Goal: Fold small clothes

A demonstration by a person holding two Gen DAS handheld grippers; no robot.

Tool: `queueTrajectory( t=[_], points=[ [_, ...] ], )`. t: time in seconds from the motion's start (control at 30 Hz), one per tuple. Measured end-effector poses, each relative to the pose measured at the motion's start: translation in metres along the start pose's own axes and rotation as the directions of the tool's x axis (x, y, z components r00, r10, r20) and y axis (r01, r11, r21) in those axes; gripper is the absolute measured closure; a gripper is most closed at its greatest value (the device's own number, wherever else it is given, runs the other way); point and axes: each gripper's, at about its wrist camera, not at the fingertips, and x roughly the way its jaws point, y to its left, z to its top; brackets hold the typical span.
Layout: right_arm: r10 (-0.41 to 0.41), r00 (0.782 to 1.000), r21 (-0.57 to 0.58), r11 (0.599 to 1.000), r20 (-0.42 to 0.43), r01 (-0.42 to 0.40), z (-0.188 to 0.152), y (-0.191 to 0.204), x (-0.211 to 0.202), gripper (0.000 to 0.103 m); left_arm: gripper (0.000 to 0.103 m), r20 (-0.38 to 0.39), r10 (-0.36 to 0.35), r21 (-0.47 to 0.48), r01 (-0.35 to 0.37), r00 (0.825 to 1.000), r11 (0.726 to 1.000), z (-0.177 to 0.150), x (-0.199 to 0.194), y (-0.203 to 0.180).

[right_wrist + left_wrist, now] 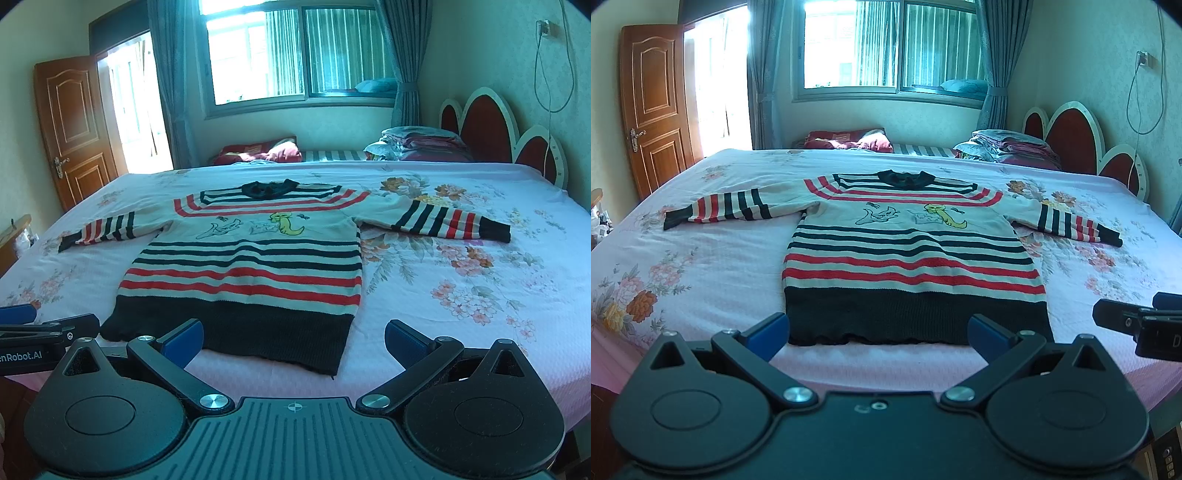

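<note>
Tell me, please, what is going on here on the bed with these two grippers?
A person holds two handheld grippers over a striped sweater spread flat on the floral bedsheet, sleeves out to both sides. The left gripper and the right gripper are both open near the dark hem, holding nothing. No fold has been made yet.

Ahead of the claw stretches a wide bed under a pink floral sheet (701,266). Beyond it, a bright window with teal curtains (897,48); far left, a brown panelled wooden door (653,107); right, a red scalloped headboard (1071,136).
</note>
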Motion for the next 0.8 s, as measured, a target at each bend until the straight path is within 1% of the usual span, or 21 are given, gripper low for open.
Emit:
queueTrajectory(
  t=[0.8],
  points=[
    [0.0,1.0,0.004,1.0,-0.005,0.0,-0.0001,0.0007,0.0022,0.0,0.0,-0.003,0.0,0.002,0.0,1.0,1.0,-0.001,0.0007,0.0]
  ],
)
